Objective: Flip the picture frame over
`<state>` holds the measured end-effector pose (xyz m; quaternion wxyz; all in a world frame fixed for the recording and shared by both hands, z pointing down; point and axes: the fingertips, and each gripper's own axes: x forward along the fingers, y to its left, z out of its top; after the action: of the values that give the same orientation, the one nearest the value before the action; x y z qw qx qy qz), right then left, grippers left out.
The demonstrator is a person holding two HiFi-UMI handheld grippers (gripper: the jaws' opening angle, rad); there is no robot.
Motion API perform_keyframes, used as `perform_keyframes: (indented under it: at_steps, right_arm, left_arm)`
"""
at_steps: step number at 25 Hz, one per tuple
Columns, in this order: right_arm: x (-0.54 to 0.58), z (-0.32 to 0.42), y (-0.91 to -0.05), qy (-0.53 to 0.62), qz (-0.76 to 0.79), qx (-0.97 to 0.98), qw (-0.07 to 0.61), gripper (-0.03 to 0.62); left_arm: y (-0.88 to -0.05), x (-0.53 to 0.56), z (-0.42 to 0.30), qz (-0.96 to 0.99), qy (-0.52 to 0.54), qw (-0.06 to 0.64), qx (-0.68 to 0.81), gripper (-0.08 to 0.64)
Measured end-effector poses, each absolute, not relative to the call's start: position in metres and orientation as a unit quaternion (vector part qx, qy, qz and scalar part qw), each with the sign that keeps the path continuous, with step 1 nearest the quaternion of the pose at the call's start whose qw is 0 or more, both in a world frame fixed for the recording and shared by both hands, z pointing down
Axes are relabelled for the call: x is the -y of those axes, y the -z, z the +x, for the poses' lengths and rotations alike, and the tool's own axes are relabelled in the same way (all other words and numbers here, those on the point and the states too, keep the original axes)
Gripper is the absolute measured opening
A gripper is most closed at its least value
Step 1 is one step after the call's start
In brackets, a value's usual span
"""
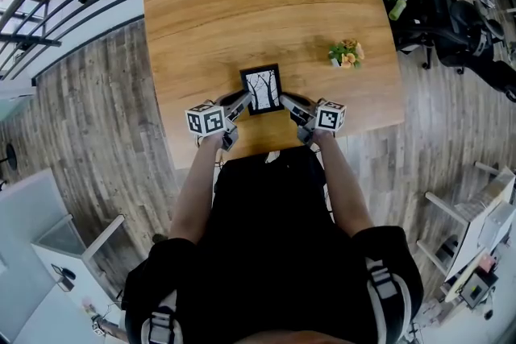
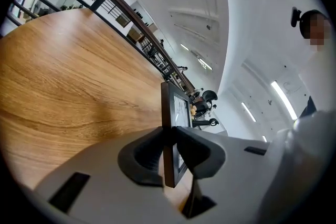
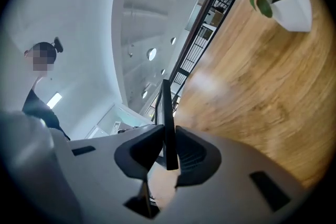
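Head view: picture frame (image 1: 262, 89) face-up over table (image 1: 258, 4); L gripper (image 1: 242, 101) & R gripper (image 1: 285, 101) tight on its sides.

A: Black rectangular picture frame (image 2: 167, 113) is showing edge-on in both gripper views; its print is reading too foreshortened to make out.
B: Noted. Small white pot of orange flowers (image 3: 291, 5) is running off right gripper view's top edge.
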<state>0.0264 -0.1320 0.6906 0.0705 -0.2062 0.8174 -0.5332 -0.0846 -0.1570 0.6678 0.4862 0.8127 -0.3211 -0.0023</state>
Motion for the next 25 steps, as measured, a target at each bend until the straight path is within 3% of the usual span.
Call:
perform_keyframes:
  at_steps: [25]
  right_arm:
    - [0.139, 0.042, -0.758, 0.57, -0.264, -0.776, -0.061, 0.071]
  left_arm:
    - [-0.722, 0.169, -0.068, 0.771, -0.056, 0.501, 0.39, 0.094]
